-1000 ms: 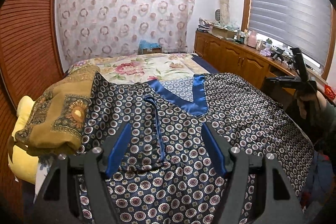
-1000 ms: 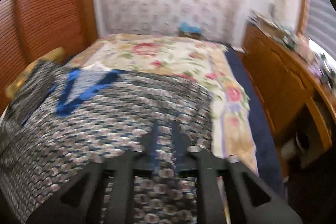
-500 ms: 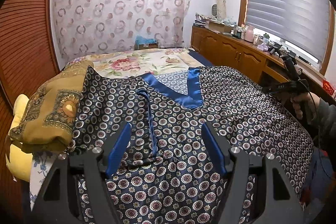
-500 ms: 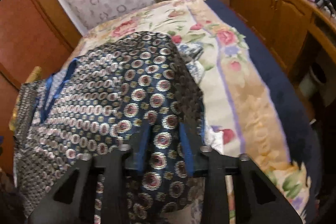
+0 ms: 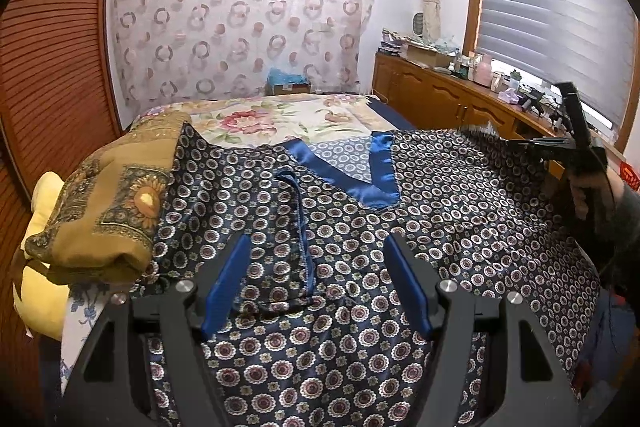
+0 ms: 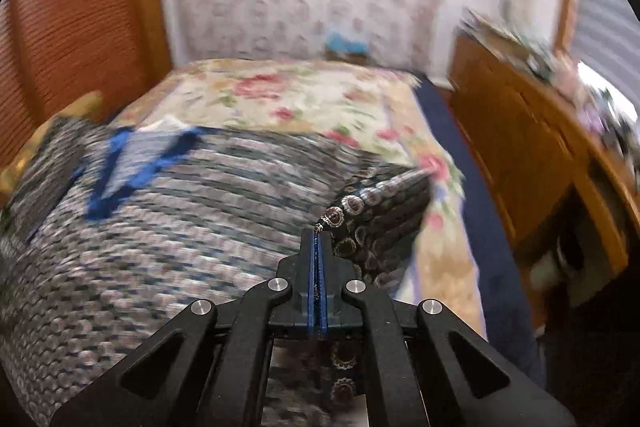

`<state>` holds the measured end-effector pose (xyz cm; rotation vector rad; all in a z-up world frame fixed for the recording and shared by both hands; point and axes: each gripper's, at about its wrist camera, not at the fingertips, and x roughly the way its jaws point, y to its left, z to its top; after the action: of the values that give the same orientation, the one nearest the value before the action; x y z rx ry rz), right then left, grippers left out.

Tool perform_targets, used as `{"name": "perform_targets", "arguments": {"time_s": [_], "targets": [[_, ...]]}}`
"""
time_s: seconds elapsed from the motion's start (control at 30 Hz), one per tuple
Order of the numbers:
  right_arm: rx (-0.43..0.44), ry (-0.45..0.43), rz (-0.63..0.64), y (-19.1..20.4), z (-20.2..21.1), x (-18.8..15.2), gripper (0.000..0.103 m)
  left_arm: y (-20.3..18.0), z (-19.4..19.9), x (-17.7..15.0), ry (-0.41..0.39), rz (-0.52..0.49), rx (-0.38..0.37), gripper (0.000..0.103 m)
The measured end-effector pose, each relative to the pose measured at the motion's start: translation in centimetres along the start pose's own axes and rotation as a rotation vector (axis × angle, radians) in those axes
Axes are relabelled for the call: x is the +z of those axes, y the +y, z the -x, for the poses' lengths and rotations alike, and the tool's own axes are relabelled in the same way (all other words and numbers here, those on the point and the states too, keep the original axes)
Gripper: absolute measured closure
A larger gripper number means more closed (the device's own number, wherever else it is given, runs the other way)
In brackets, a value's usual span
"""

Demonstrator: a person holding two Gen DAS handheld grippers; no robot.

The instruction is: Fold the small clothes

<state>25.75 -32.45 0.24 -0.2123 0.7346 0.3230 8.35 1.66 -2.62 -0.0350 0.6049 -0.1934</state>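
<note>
The bed (image 5: 280, 119), covered by a floral spread, is the reference landmark. A navy patterned garment (image 5: 440, 211) with a blue satin V-neck trim (image 5: 360, 183) lies spread flat across the near half of the bed, neckline pointing toward the far end. Its right edge reaches the bed's right side.

On the bed's left edge, a folded ochre cloth (image 5: 108, 203) rests on a yellow pillow (image 5: 40, 227) and touches the garment's left sleeve. A wooden cabinet (image 5: 440, 99) runs along the wall to the right of the bed.

The left gripper (image 5: 316, 283) is held low over the near, lower portion of the garment, pointing along the bed toward its far end. Its blue-padded fingers (image 5: 226, 283) stand wide apart with nothing between them; a narrow folded strip of the garment lies on the bed below the gap.

The right gripper (image 6: 319, 239) is positioned at the bed's right side, level and pointing toward the far end. Its jaws are pressed together, clamping the garment's right edge (image 6: 360, 211), which rises off the bed into a raised fold running from the fingertips. The right wrist view is motion-blurred. In the left wrist view, the right hand (image 5: 592, 187) grips the tool's handle beside the bed's right edge.
</note>
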Motion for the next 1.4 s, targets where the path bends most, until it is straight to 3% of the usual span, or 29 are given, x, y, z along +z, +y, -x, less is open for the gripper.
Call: {"name": "perform_targets", "arguments": {"time_s": [0.13,0.23,0.27,0.3,0.37,0.43,0.53,0.6,0.73,0.9,0.97,1.03,1.13,1.4], "targets": [[0.084,0.043,0.111,5.6,-0.7,-0.9,0.103,0.4,0.3,0.1,-0.011,0.011,0.007,0.034],[0.100,0.095,0.122,7.5,-2.2,-2.5,0.102,0.4,0.5,0.2,-0.017,0.009,0.012,0.034],[0.106,0.101,0.122,7.7,-2.4,-3.0,0.097,0.4,0.5,0.1,-0.018,0.007,0.015,0.034],[0.116,0.103,0.116,7.7,-2.5,-3.1,0.088,0.3,0.6,0.1,-0.019,0.004,0.018,0.034],[0.118,0.088,0.087,7.2,-1.9,-2.9,0.081,0.4,0.7,0.1,-0.020,0.004,0.020,0.034],[0.115,0.047,0.055,6.2,-0.7,-2.6,0.065,0.2,0.9,0.0,-0.024,0.007,0.017,0.034],[0.048,0.013,0.021,4.1,0.3,-2.1,0.061,0.2,1.0,0.0,-0.028,0.010,0.013,0.034],[0.014,0.037,-0.029,2.3,-0.4,-2.3,0.061,0.2,1.1,-0.1,-0.026,0.009,0.009,0.034],[0.008,0.134,-0.128,-1.2,-3.1,-3.6,0.061,0.0,1.2,-0.1,-0.024,0.010,0.003,0.034],[0.039,0.201,-0.170,-2.1,-5.3,-4.7,0.062,0.0,1.1,-0.1,-0.014,0.008,0.000,0.034],[0.049,0.195,-0.163,-2.0,-5.4,-4.6,0.068,-0.1,1.1,-0.1,-0.013,0.006,0.000,0.034],[0.064,0.196,-0.141,-1.6,-5.5,-4.4,0.084,-0.1,1.1,-0.1,-0.015,0.010,0.001,0.034],[0.068,0.193,-0.081,-0.7,-5.4,-4.2,0.098,0.0,1.0,-0.2,-0.019,0.013,0.004,0.034],[0.109,0.068,-0.029,2.4,-2.8,-1.3,0.102,0.8,1.4,-0.3,-0.032,0.017,0.022,0.034]]}}
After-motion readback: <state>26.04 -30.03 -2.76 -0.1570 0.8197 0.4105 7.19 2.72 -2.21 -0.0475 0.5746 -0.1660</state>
